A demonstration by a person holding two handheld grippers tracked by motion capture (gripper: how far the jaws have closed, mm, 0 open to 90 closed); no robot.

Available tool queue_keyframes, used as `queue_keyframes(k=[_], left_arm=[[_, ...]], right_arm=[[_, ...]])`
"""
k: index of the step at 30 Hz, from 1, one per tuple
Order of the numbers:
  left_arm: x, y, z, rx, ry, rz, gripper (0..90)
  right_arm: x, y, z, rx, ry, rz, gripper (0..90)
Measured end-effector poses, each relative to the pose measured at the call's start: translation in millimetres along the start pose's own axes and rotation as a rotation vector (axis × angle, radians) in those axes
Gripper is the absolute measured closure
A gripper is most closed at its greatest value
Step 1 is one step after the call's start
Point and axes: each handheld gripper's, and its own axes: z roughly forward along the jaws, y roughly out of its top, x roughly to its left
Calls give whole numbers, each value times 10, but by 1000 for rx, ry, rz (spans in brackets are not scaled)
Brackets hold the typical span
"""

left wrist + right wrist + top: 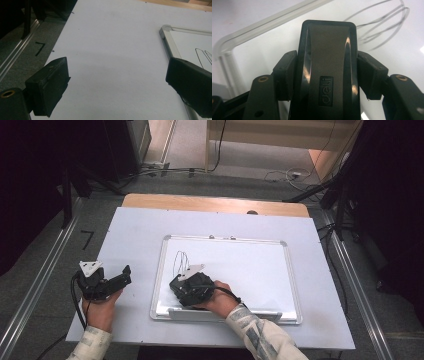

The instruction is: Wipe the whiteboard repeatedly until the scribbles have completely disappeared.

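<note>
On the whiteboard (260,265), near its left edge, right tool (325,72) clamped one black eraser (327,62), its lower end cut off. Left tool (117,82) sat apart, empty, over the worktop (112,37). Pen loops (382,27) uncountable.

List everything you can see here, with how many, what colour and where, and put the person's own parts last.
Whiteboard: one, white with silver frame, lying flat on the sheet, right of middle.
Scribble: one, thin black looping lines, near the whiteboard's left edge.
Eraser: one, glossy black, clamped in the right gripper over the whiteboard.
Sheet: one, white, covering the table.
Table: one, wooden, far edge showing beyond the sheet.
Rails: two, silver, on the floor either side of the table.
Left gripper: one, black, open, left of the whiteboard.
Right gripper: one, black, shut on the eraser.
Sleeves: two, pale patterned, bottom edge.
</note>
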Motion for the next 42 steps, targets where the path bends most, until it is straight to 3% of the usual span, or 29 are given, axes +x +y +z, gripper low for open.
queue_keyframes(k=[3, 5, 8, 11, 14, 29, 33, 42], left_arm=[[1, 1, 2, 1, 0, -1, 51], [-1, 2, 7, 2, -2, -2, 51], [-11, 3, 12, -1, -1, 3, 51], [-18, 3, 12, 1, -3, 6, 51], [-17, 2, 8, 1, -3, 6, 51], [11, -1, -5, 1, 1, -1, 51], [1, 1, 0, 0, 1, -1, 51], [-2, 6, 8, 1, -4, 0, 51]], right_arm=[[-66, -1, -6, 7, -29, 39, 369], [-51, 0, -7, 9, -39, 32, 369], [-12, 0, 0, 1, 3, 3, 369], [38, 28, 25, -2, 15, -20, 369], [37, 81, 62, 4, -9, 17, 369], [-589, 104, 104, -4, -168, 205, 368], [-563, 169, 152, -1, -185, 208, 369], [-403, 294, 249, -3, -169, 189, 369]])
